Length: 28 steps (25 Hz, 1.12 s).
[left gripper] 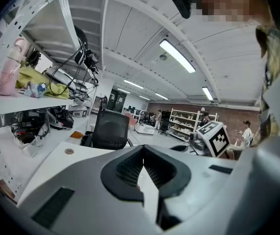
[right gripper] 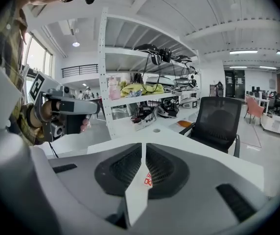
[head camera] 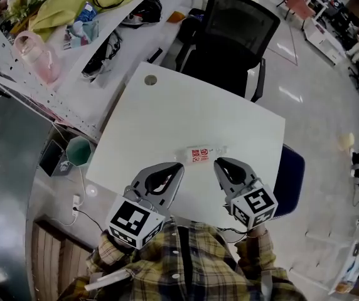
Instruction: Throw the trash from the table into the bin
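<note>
The wrapper point(head camera: 199, 155), white with red print, lies flat on the white tabletop point(head camera: 167, 115) near its front edge, between my two tools. My left hand-held gripper point(head camera: 181, 166) points at the wrapper's left end and my right hand-held gripper point(head camera: 217, 162) at its right end. Each tip is just beside the wrapper, and I cannot tell whether either touches it. Both are clenched on nothing: in the left gripper view the jaws meet at their tips, and in the right gripper view they do the same, with a scrap of the red print showing through the gap below the tips.

Toward the far corner of the tabletop sits a round grommet point(head camera: 150, 79). A black chair point(head camera: 233, 39) stands at the far edge. To the left runs a long shelf point(head camera: 85, 86) carrying a pink bottle point(head camera: 35, 55), a yellow cloth point(head camera: 79, 2) and tangled cables. On the floor by the tabletop's left corner stands a green container point(head camera: 79, 150).
</note>
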Tool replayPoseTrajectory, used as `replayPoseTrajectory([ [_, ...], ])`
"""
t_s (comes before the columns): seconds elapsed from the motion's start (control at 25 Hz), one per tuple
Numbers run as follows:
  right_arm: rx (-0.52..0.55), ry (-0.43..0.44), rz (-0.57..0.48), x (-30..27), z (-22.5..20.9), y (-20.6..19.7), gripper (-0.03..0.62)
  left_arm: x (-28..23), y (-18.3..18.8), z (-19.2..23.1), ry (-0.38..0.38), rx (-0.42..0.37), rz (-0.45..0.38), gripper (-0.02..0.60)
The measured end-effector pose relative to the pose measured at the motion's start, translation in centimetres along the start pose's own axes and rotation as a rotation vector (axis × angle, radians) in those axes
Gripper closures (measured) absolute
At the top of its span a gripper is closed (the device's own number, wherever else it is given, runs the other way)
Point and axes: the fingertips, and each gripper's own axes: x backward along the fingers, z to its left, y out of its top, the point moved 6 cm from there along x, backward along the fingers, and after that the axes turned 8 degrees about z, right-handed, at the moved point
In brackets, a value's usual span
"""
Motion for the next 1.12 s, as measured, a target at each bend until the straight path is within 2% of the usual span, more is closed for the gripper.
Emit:
replayPoseTrajectory([
  [0.12,0.042,0.038,0.051,-1.2,-0.4,-0.3,0.586,0.6,-0.5,0.4,0.023,0.013,0.009,0.572],
  [0.24,0.087,0.089,0.113,-2.7,-0.9,-0.6,0.542,1.3,-0.7,0.6,0.051,0.016,0.013,0.572],
  [0.56,0.374,0.208,0.306,-7.3,-0.5,-3.3,0.434,2.6,-1.6,1.0,0.119,0.038,0.023,0.572],
  [0.84,0.49,0.286,0.394,-10.2,-0.3,-4.7,0.358,3.4,-2.3,1.4,0.167,0.071,0.026,0.572],
  [1.12,0.693,0.34,0.519,-13.1,-1.3,-6.4,0.297,4.5,-3.4,2.0,0.234,0.097,0.032,0.572],
])
